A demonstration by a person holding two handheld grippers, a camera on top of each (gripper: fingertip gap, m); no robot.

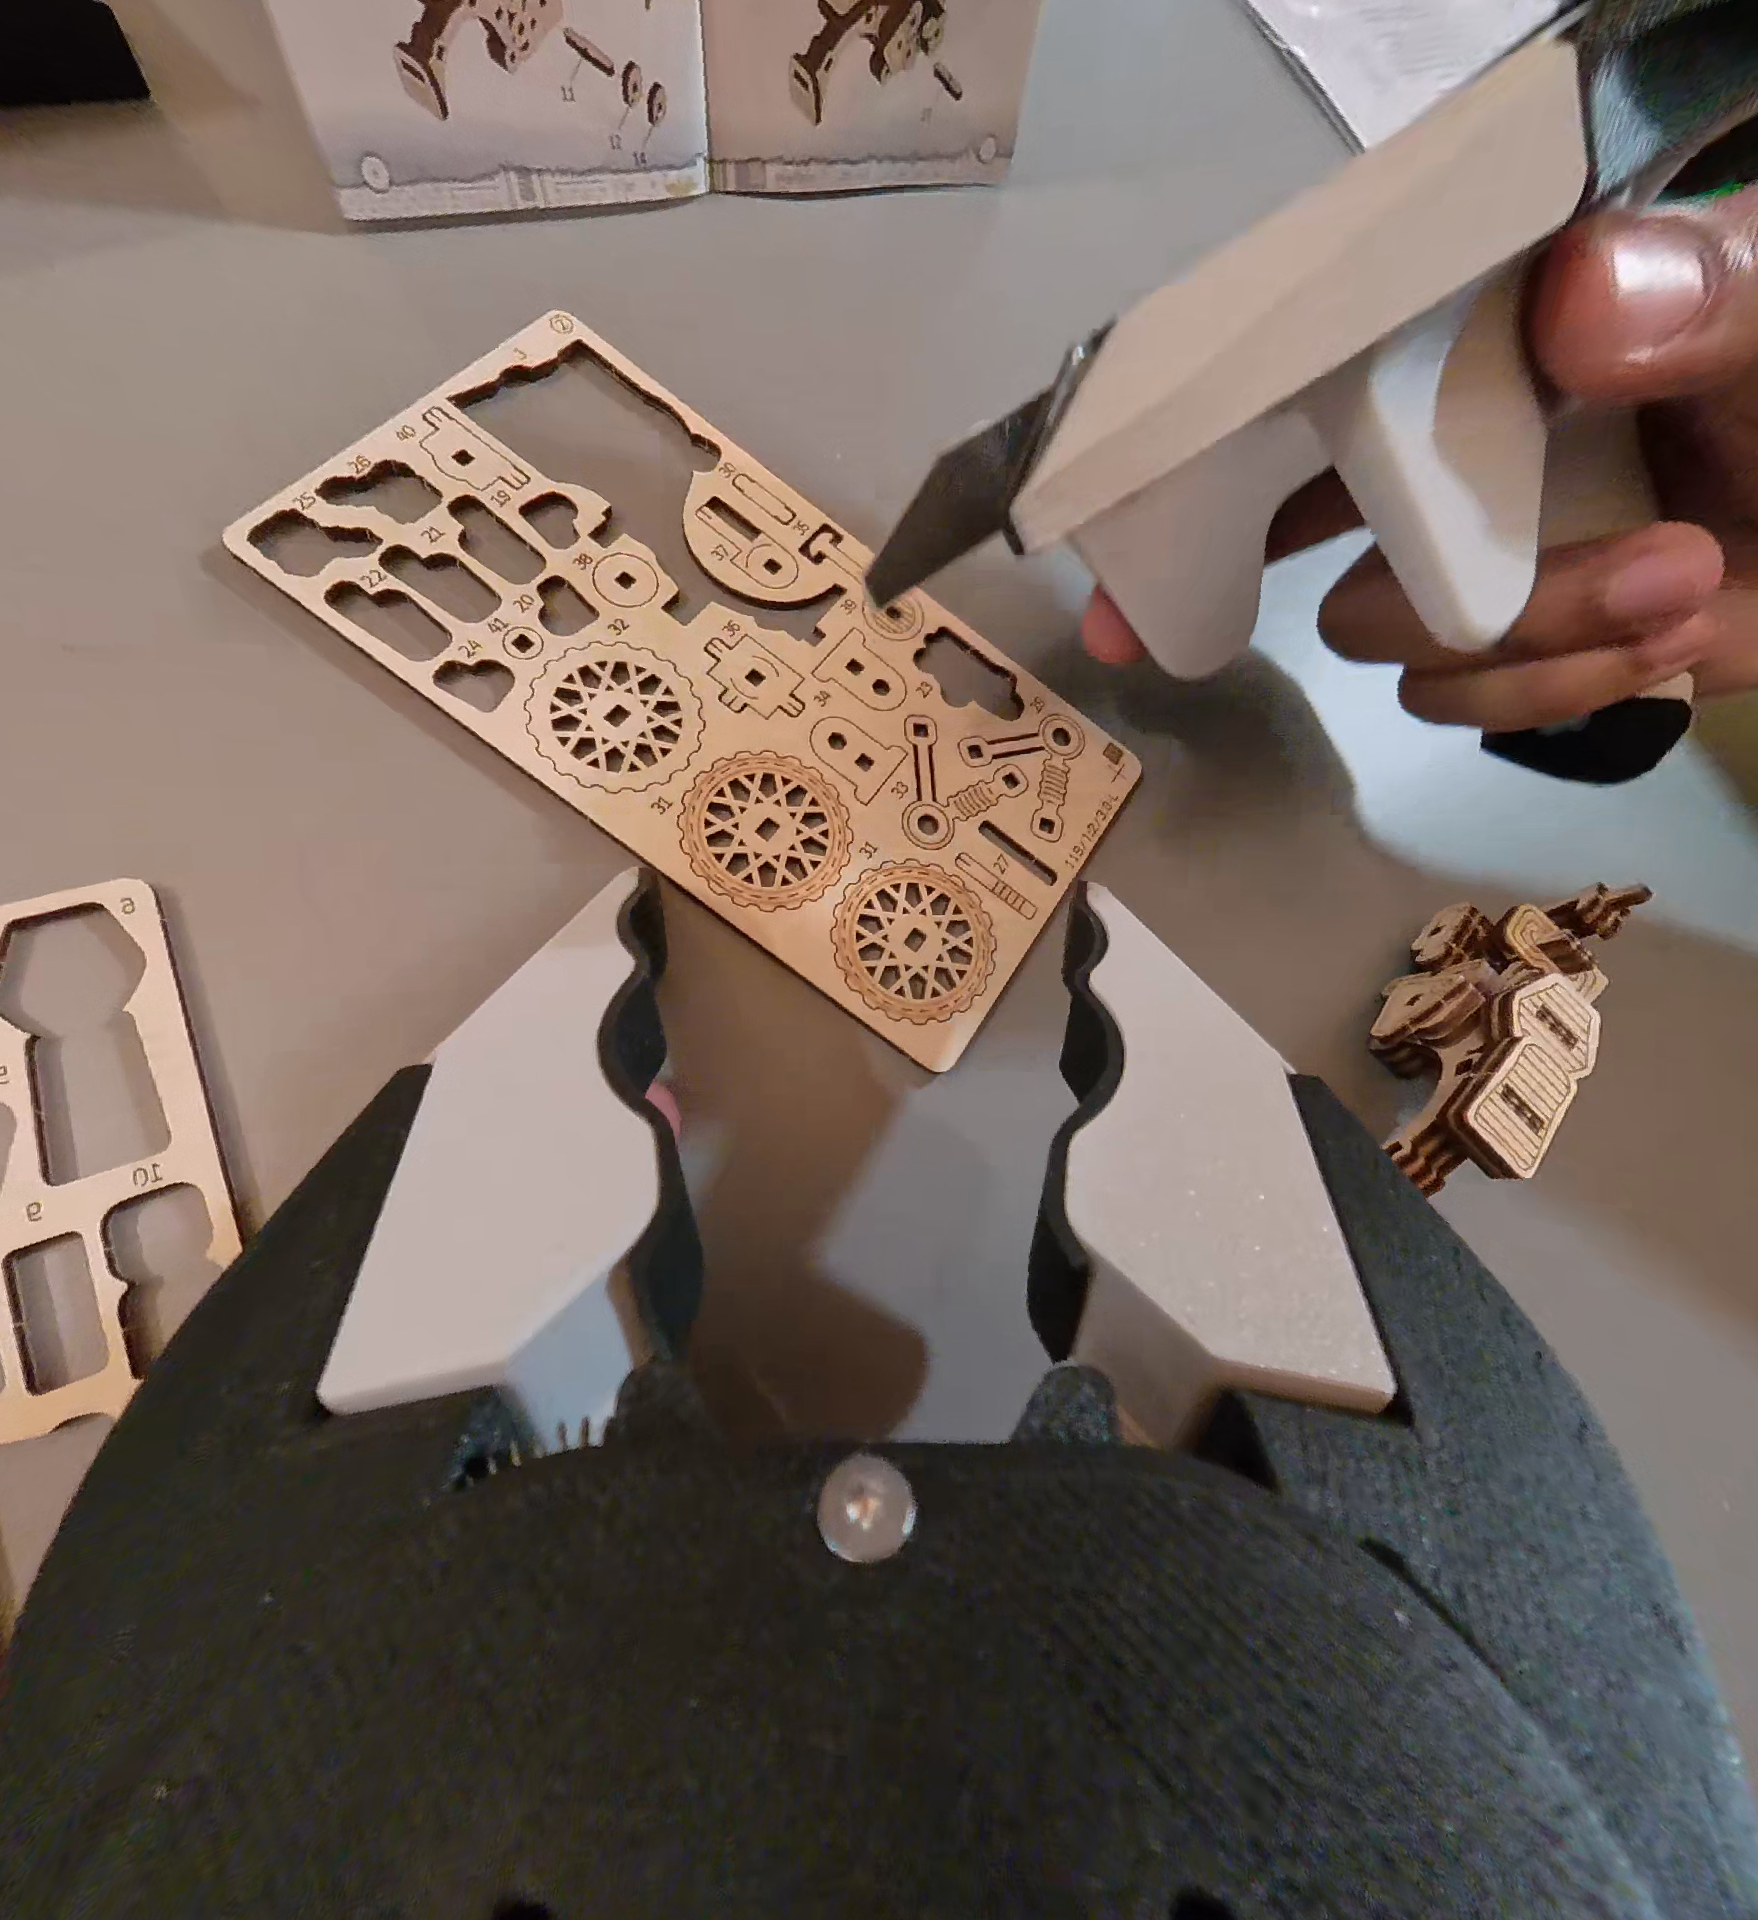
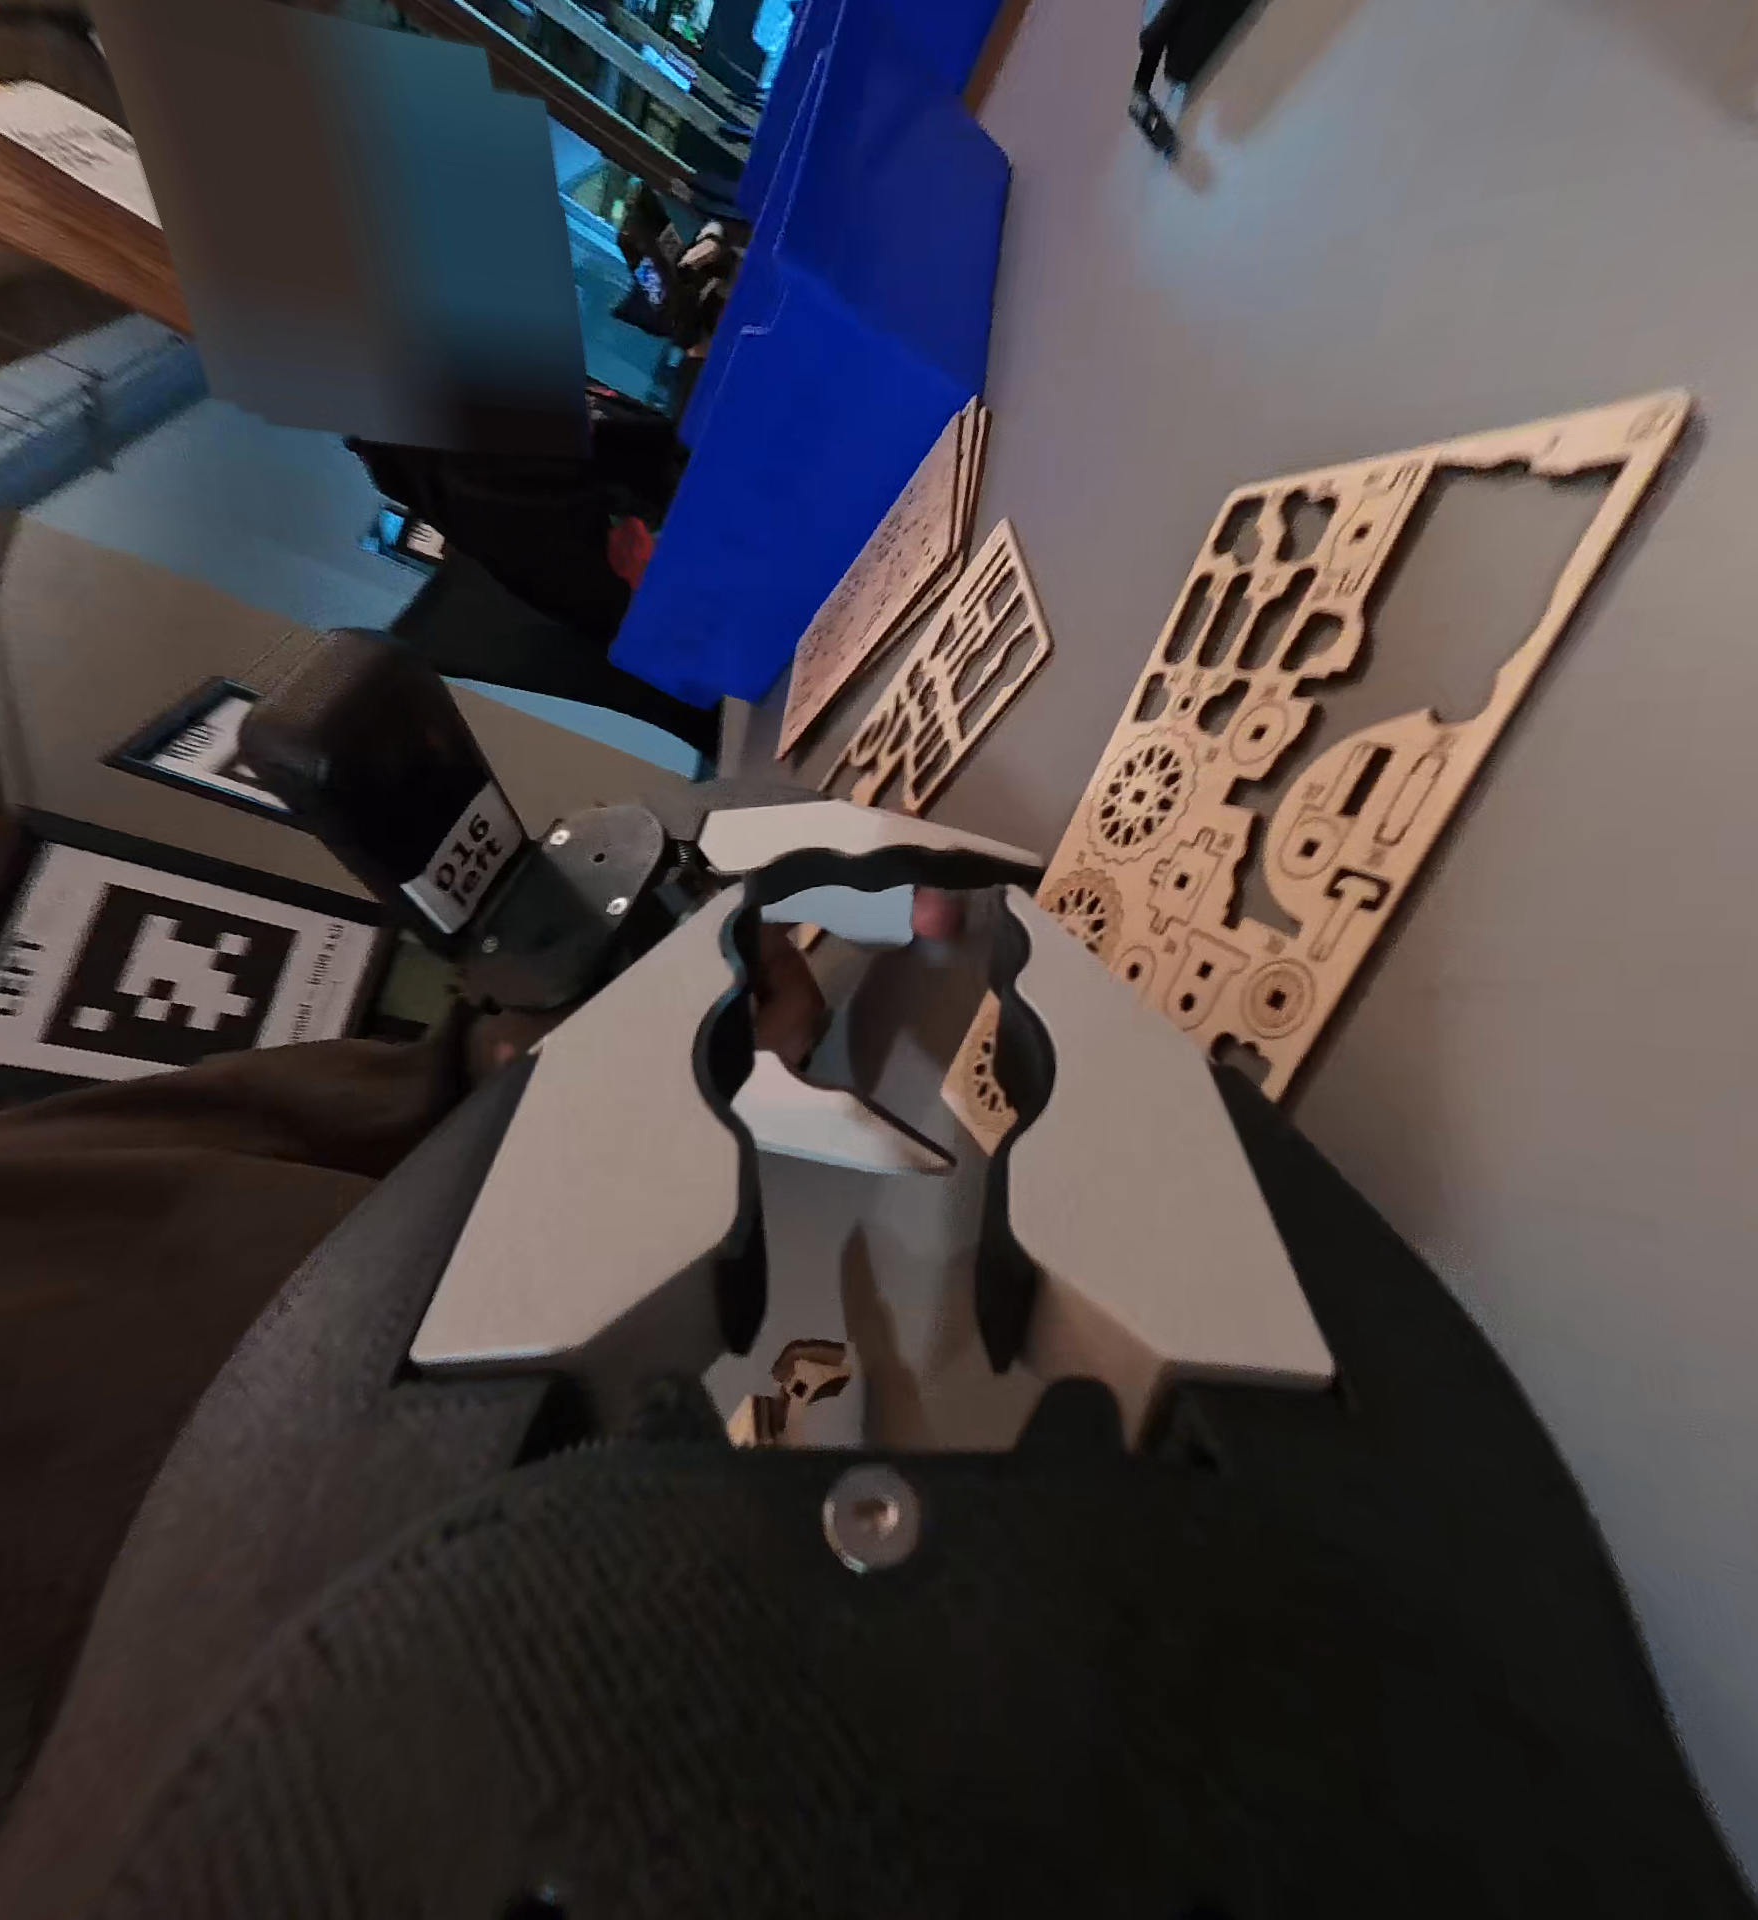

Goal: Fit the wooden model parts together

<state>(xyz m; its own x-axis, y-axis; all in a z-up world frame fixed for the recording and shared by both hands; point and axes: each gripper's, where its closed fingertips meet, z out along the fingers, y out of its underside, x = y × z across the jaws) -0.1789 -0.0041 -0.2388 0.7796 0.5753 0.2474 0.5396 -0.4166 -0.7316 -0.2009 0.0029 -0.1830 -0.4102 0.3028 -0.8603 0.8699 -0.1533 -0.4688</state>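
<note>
- Plywood, thin and laser-cut: the parts sheet [image 1: 683, 686] lies flat on the grey desk [image 1: 127, 436], just ahead of my left tool [image 1: 859, 935], with several shapes already punched out and three spoked wheels still seated in it.
- My left tool hovers at the sheet's near edge with its jaws apart and nothing between them.
- My right tool [image 1: 885, 582] comes in from the right, its dark tips drawn to a point on or just over a small round piece [image 1: 896, 613] near the sheet's right side; I cannot tell whether it touches.
- From its own camera the right tool's tips meet at the front and hold nothing.
- The half-built model [image 1: 1488, 1039] sits on the desk well to the right of the sheet, untouched by either tool.
- A second, mostly emptied sheet [image 1: 54, 1143] lies to the left, and the instruction booklet [image 1: 667, 94] is open at the far edge.
- I judge the step in hand to be freeing the next piece from the sheet, not yet fitting it.
- Next I should press the left tool down on the sheet's near edge to pin it, then push the round piece out gently, as its thin tabs could snap unevenly.
</note>
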